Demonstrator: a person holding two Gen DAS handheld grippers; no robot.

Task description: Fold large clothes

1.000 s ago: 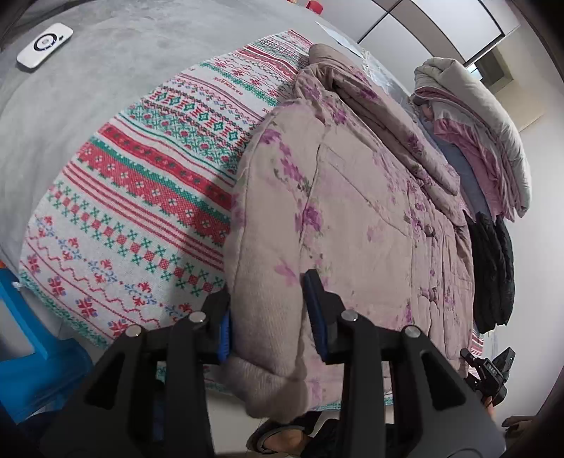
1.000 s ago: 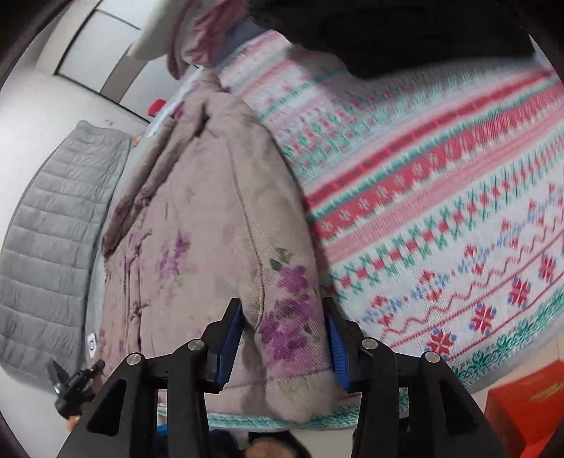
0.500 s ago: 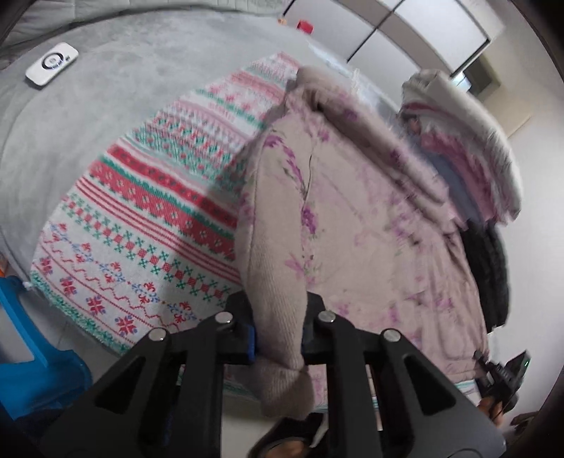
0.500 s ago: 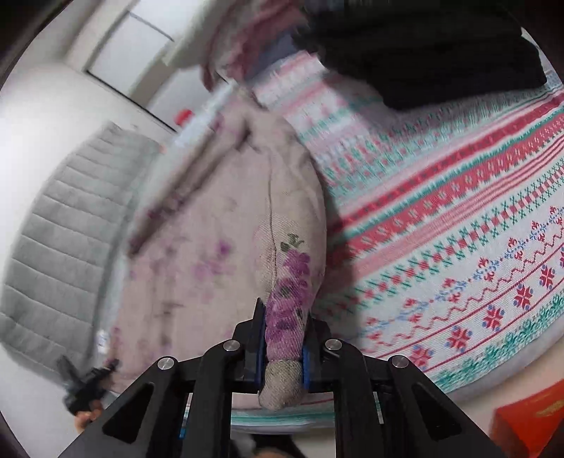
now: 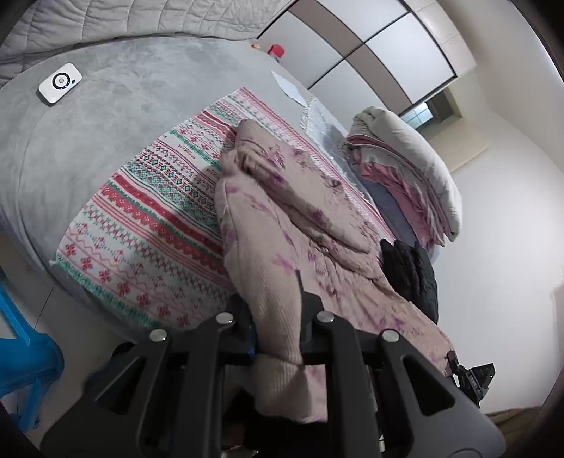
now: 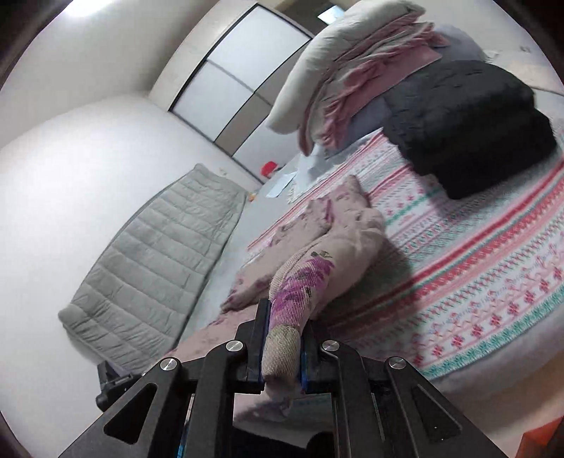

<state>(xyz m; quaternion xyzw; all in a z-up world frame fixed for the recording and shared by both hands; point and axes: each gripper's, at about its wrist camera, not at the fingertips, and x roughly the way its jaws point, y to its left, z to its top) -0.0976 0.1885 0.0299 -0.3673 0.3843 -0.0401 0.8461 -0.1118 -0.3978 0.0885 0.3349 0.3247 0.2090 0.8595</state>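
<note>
Fabric filled both grippers: the left gripper was clamped on the ribbed hem at one corner of the pink floral padded jacket, and the right gripper was clamped the same way on the opposite corner, where a purple flower print showed just above its blue pads. The jacket's lower edge hung lifted between the two, its hem dangling past the fingers in both wrist views, while the rest of the garment lay rumpled on the red, green and white patterned blanket spread over the grey bed. The jacket's far end, with a bunched sleeve, rested on the blanket toward the wardrobe doors. In the left wrist view, beyond the jacket on its right, a folded black garment lay on the bed, and past that a stack of folded bedding in cream and pink. A white remote-like device sat well apart on the bare grey cover near the quilted headboard. A blue plastic stool stood on the floor at the near left edge. From the right wrist view a small red object stood near the far wall, too small to identify.
</note>
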